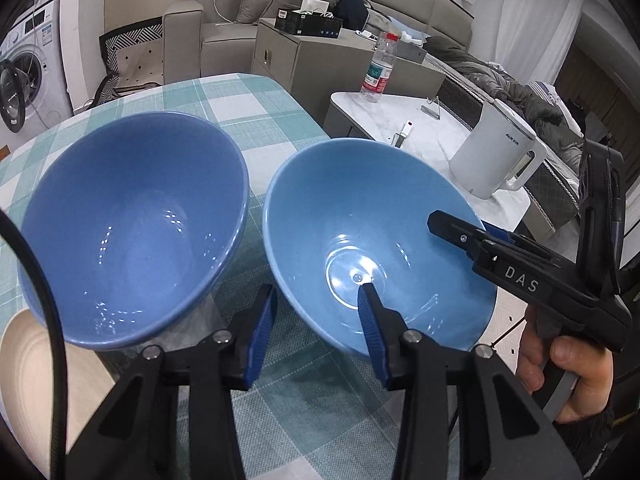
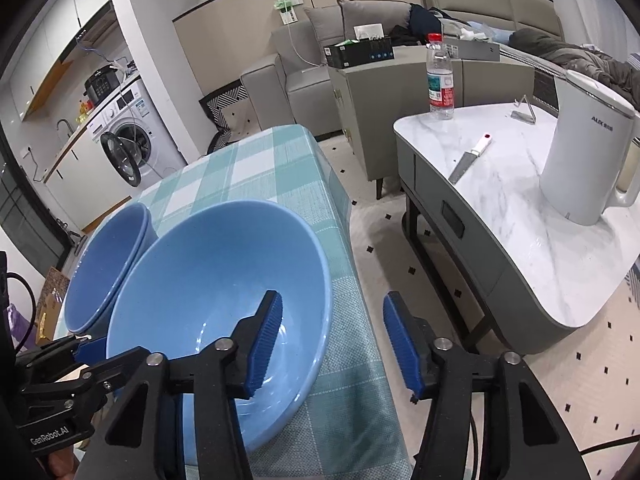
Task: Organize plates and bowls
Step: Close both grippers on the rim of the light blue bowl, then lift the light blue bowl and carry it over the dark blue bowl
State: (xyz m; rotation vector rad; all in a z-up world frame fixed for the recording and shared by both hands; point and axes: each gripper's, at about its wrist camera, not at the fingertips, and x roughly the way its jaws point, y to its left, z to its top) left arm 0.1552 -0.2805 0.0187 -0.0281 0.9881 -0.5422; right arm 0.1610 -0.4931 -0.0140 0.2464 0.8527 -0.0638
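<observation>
Both claws straddle the rim of the same light blue bowl [image 1: 372, 216]. Your left claw [image 1: 316, 320] has one pad inside the bowl and the other outside its wall, and a gap shows between pads and wall, so it is open around the rim, not yet gripping. Your right claw [image 2: 332, 344] stands the same way on the opposite side: one pad is inside the bowl, the other hangs outside past the table [image 2: 256, 168] edge, and it does not press the wall either. Your right hand [image 1: 560, 376] is seen around its handle.

This bowl sits near the corner of the table with the green checked cloth. Just beside it, on the left, stand darker blue bowls [image 1: 132, 236], one nested in another. A cream plate [image 1: 24, 364] lies at the near left edge, partly hidden. Well apart, a marble side table [image 2: 500, 184] carries a white kettle [image 2: 588, 152], a water bottle [image 2: 440, 80] and a knife [image 2: 468, 160].
</observation>
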